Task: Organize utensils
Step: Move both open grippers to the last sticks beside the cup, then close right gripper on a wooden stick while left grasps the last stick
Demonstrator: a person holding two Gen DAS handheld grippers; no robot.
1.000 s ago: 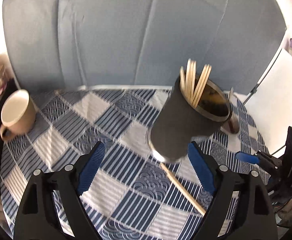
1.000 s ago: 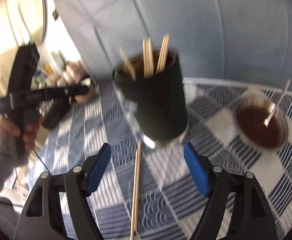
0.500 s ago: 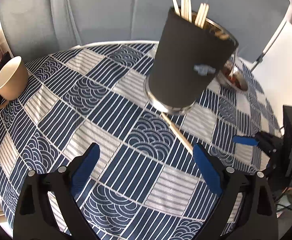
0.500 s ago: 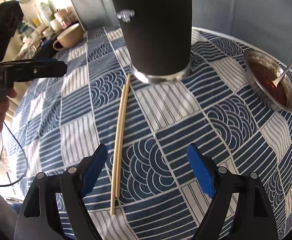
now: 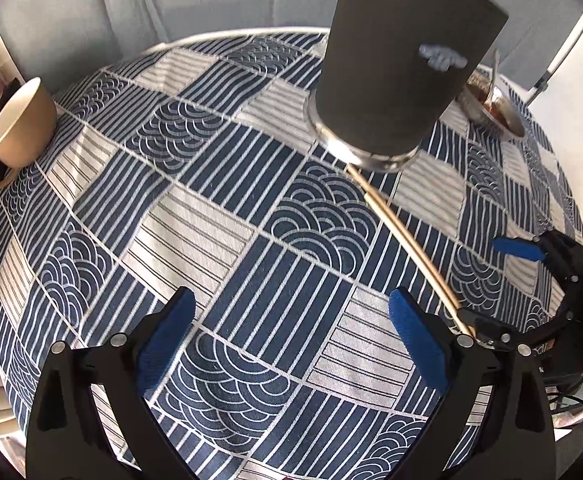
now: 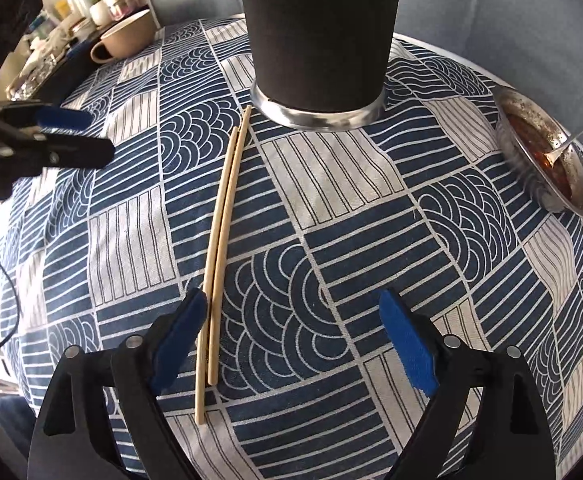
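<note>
A pair of pale wooden chopsticks lies side by side on the blue patterned tablecloth, one end touching the base of a tall black cup. My right gripper points down at them with its jaws opening. The chopsticks pass just inside its left finger, and the pads do not press on them. My left gripper hangs open over bare cloth, left of the chopsticks and in front of the black cup. The cup's rim is cut off at the top of both views.
A metal bowl with red-brown sauce and a spoon sits right of the cup. A beige mug stands at the table's far left edge. The round table's edge curves behind the cup, with grey fabric beyond. Clutter fills a shelf at left.
Both grippers have sunk toward the table and tipped further down, so the cup has slid up out of each view. Both sets of jaws have spread wider. Nothing on the table has moved.
</note>
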